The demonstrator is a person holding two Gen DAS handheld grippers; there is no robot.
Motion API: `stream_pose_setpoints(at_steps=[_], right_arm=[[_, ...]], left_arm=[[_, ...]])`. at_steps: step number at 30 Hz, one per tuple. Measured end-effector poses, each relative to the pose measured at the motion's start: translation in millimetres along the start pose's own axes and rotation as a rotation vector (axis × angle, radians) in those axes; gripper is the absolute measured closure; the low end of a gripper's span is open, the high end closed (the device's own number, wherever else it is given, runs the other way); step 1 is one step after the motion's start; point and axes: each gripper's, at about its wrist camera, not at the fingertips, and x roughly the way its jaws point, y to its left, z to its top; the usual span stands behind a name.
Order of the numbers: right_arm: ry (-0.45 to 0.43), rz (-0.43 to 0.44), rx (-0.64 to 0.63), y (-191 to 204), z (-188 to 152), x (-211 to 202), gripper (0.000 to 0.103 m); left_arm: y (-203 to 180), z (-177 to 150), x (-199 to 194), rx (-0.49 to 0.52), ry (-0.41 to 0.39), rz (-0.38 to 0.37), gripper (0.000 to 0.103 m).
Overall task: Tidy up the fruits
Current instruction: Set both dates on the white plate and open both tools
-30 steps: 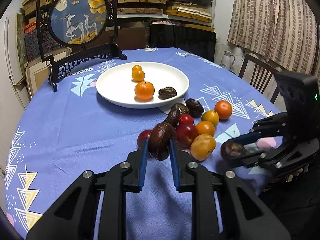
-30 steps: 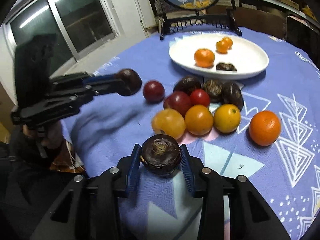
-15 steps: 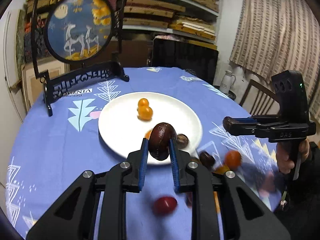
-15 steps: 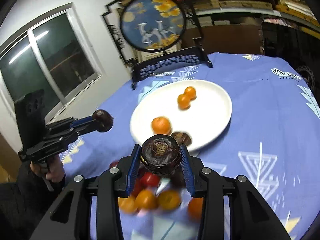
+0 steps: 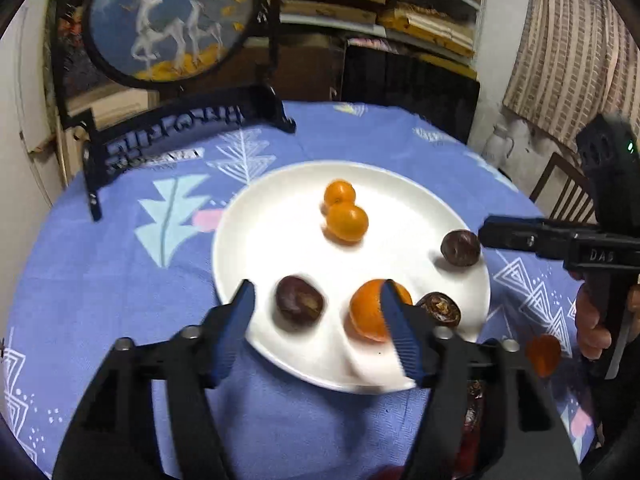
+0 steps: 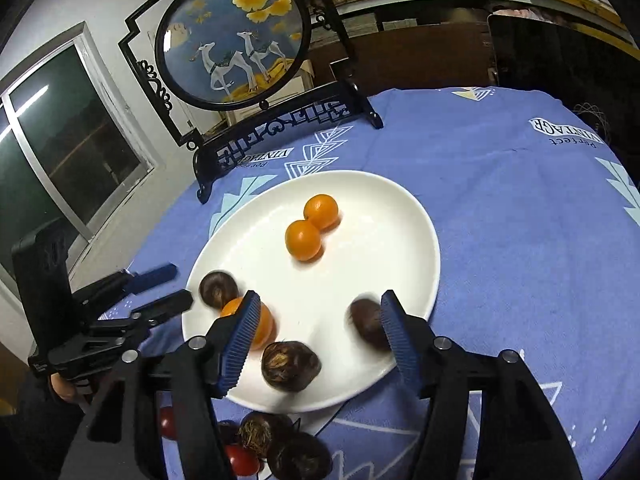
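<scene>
Left wrist view shows the round white ceramic plate (image 5: 256, 208) just ahead of the left gripper (image 5: 316, 328), whose blue-padded fingers (image 5: 234, 332) stand spread wide and hold nothing. Between those fingers, on the plate, lies a dark brown, wrinkled round fruit (image 5: 299, 302); a larger round orange citrus (image 5: 370, 310) sits partly behind the gripper's right finger, and a second dark fruit with a pale, rough top (image 5: 440, 309) rests just beyond it near the rim. Farther out, two small glossy orange fruits (image 5: 346, 220) touch each other near the middle of the plate. A third dark fruit (image 5: 460, 247) lies at the far right edge, right at the tips of the right gripper (image 5: 486, 232). In the right wrist view the right gripper (image 6: 316, 336) is likewise spread and empty, with that blurred dark fruit (image 6: 370, 322) close against its right finger. So six fruits appear to be on the plate. The job looks partly done: below the right gripper, on the blue patterned tablecloth (image 6: 500, 200), dark brown fruits (image 6: 280, 436) and small red ones (image 6: 240, 460) wait beside the plate, and a blurred orange fruit (image 5: 542, 354) lies off the rim to the right of the left gripper. A round painted screen in a black carved stand (image 6: 234, 40) rises beyond the plate.
</scene>
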Motion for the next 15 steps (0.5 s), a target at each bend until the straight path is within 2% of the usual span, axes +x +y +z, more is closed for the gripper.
stream_pose_setpoints(at_steps=[6,11,15], right_arm=[[-0.021,0.017,-0.005,3.5,-31.5,-32.0,0.040],[-0.026,0.029,0.003,0.4,-63.6,-57.3,0.040],[-0.034,0.036,-0.001,1.1,-87.6,-75.3,0.040]], left_arm=[[-17.1,-22.3,-37.7,0.075,-0.027,-0.015,0.033],[-34.7,-62.7,-69.6,0.146,-0.012,-0.050,0.022],[-38.6,-87.7,-82.7,0.174,0.015,-0.056,0.022]])
